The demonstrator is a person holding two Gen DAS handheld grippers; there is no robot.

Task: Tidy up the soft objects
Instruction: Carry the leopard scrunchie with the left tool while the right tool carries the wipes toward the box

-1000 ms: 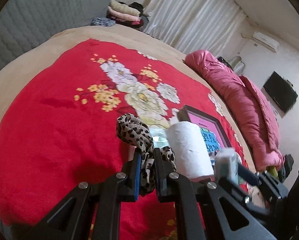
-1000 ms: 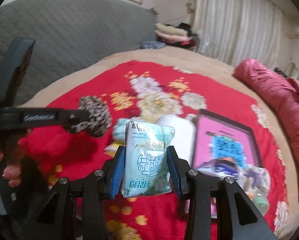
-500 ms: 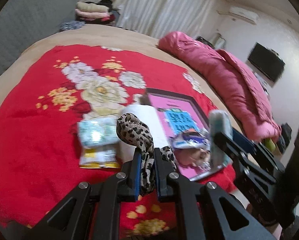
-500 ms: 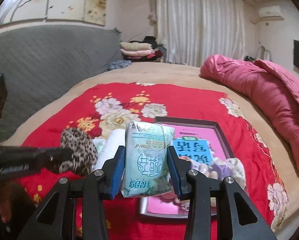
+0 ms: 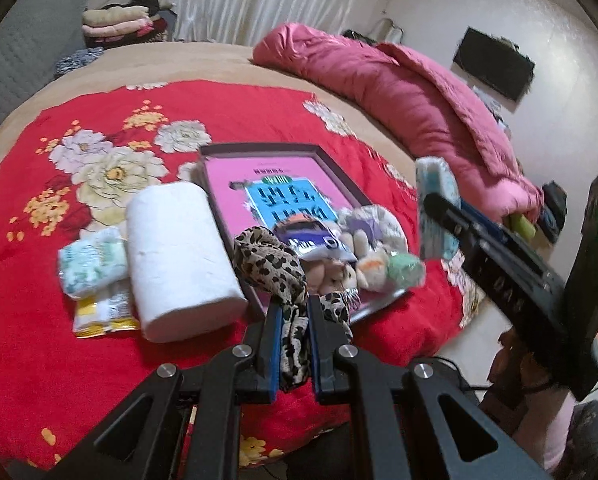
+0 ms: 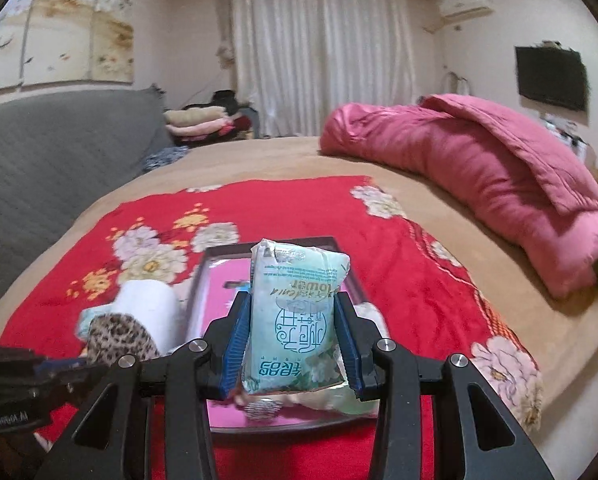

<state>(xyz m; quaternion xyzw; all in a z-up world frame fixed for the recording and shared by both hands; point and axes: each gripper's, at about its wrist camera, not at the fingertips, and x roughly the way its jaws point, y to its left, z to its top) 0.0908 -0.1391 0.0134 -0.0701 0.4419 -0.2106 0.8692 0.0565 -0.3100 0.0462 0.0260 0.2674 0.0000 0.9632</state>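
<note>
— So, the left wrist view first: what does the left gripper [image 5: 293,312] have?

— Its jaws are pinched almost together on a leopard-print scarf [image 5: 269,262]. The cloth bunches up above the fingertips and a strip hangs down between them; how long it is I cannot tell, since the fingers cover the rest.

— And what lies beyond it?

— A red floral blanket [image 5: 99,128] with a pink-lined tray [image 5: 235,156] on it. The scarf is held over the tray's near corner. Small plush toys [image 5: 373,256] are heaped in the tray, too blurred to tell apart. Left of the tray lies a white paper roll [image 5: 179,256], with a pale tissue pack [image 5: 93,264] touching it and a yellow packet [image 5: 101,314] half under that. The right gripper [image 5: 439,204] enters from the right, smeared, carrying something pale.

— Now the right wrist view?

— That gripper [image 6: 295,340] is closed partway on a light green tissue packet [image 6: 295,312], held upright above the tray [image 6: 331,242]. The packet hides most of the tray's contents; only blurred bits show beneath it. The scarf [image 6: 117,338] and roll [image 6: 151,308] sit lower left, the left tool's body cut off by the edge. A pink quilt [image 6: 479,176] lies folded on the far right.
</note>
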